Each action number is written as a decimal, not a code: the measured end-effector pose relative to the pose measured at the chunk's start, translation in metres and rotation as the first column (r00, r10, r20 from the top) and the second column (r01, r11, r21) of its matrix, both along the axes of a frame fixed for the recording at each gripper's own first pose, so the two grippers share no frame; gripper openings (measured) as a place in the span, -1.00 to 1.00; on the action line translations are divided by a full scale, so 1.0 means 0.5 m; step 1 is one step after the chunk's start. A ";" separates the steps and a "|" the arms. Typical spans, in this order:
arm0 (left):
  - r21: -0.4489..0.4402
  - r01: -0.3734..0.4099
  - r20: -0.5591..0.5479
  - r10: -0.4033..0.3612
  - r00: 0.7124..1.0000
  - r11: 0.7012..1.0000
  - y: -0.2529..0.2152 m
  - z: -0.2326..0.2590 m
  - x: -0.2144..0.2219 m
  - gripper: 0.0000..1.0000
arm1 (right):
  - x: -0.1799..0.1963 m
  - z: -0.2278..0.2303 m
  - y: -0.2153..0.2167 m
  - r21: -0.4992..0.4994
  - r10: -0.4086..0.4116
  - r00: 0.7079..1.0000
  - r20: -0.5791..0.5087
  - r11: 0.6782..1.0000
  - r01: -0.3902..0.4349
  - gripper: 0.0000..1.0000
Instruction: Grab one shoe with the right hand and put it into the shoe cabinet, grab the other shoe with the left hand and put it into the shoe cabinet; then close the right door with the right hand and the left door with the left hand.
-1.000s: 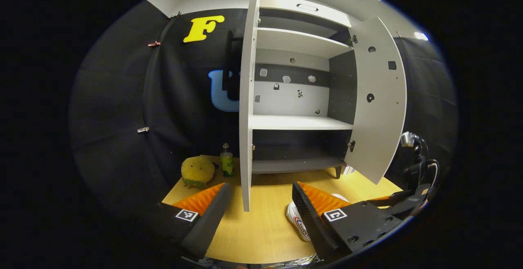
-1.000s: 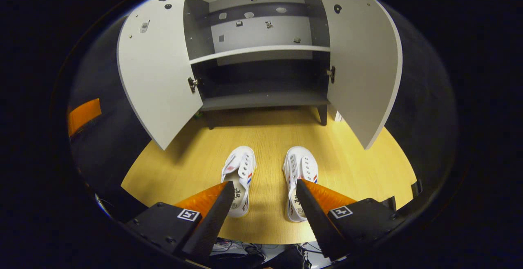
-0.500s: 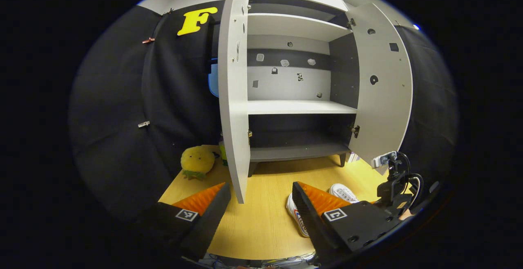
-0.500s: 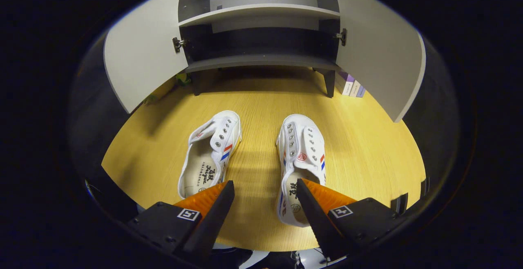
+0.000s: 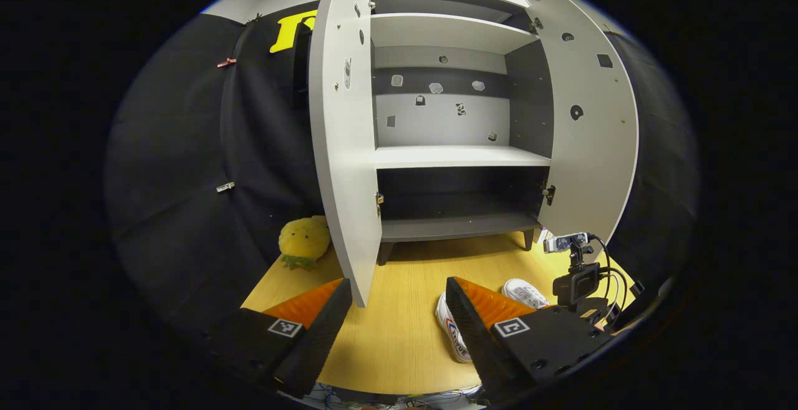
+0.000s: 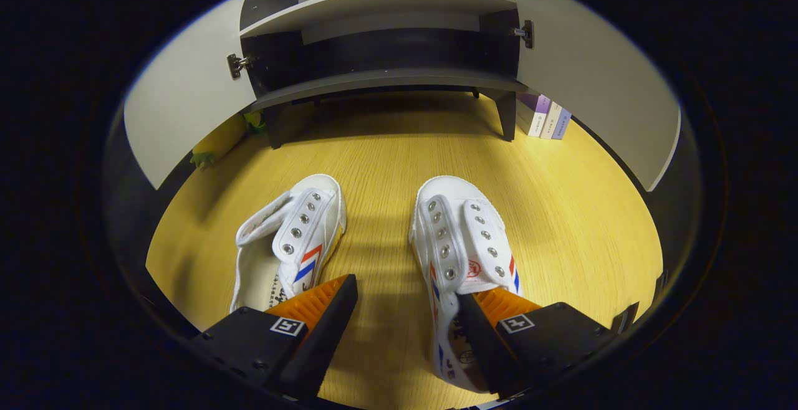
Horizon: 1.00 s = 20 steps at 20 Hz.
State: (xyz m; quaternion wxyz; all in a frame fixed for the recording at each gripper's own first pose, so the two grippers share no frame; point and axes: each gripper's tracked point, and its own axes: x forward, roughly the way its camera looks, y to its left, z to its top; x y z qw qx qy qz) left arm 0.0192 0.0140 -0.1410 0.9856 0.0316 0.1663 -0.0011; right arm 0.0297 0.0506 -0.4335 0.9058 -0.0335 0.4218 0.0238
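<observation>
Two white lace-less shoes lie side by side on the wooden table, toes toward the cabinet: the left shoe (image 6: 293, 235) and the right shoe (image 6: 458, 242). My right gripper (image 6: 405, 301) is open and low over them, one finger inside the right shoe's opening, the other over the bare wood between the shoes. The shoe cabinet (image 5: 455, 154) stands open with both doors swung out, left door (image 5: 343, 142) and right door (image 5: 592, 129); its shelves hold nothing. My left gripper (image 5: 396, 301) is open, held back from the cabinet, above the table. The left gripper view catches the shoes (image 5: 452, 329) too.
A yellow plush toy (image 5: 303, 240) sits left of the cabinet by the booth wall. A few boxes (image 6: 547, 122) stand beside the cabinet's right leg. The other gripper's camera and cables (image 5: 576, 276) appear at the right in the left gripper view.
My right gripper has dropped forward and down onto the shoes, one finger now entering the right shoe. My left gripper has shifted, so the left door's inner face shows more.
</observation>
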 end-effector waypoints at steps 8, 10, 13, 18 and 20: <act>-0.030 -0.066 -0.007 0.066 0.998 0.997 -0.010 -0.001 0.012 0.91 | 0.037 -0.014 -0.032 -0.041 0.003 0.999 -0.033 0.999 -0.004 -0.63; -0.026 -0.072 -0.007 0.072 0.997 0.997 -0.009 -0.003 0.007 0.90 | 0.042 -0.026 -0.035 -0.031 -0.001 0.999 -0.041 1.000 0.000 -0.55; -0.035 -0.089 -0.016 0.088 0.996 0.995 -0.010 -0.013 -0.003 0.91 | 0.036 -0.013 -0.030 0.004 0.015 0.999 -0.048 1.000 -0.015 -0.77; -0.055 -0.109 -0.030 0.107 0.994 0.993 -0.011 -0.023 -0.019 0.90 | 0.037 -0.006 -0.031 0.031 0.032 0.998 -0.056 0.999 -0.030 -0.89; -0.053 -0.105 -0.027 0.104 0.994 0.993 -0.010 -0.021 -0.023 0.92 | 0.039 0.012 -0.033 0.019 0.052 0.998 -0.030 0.999 -0.051 -0.90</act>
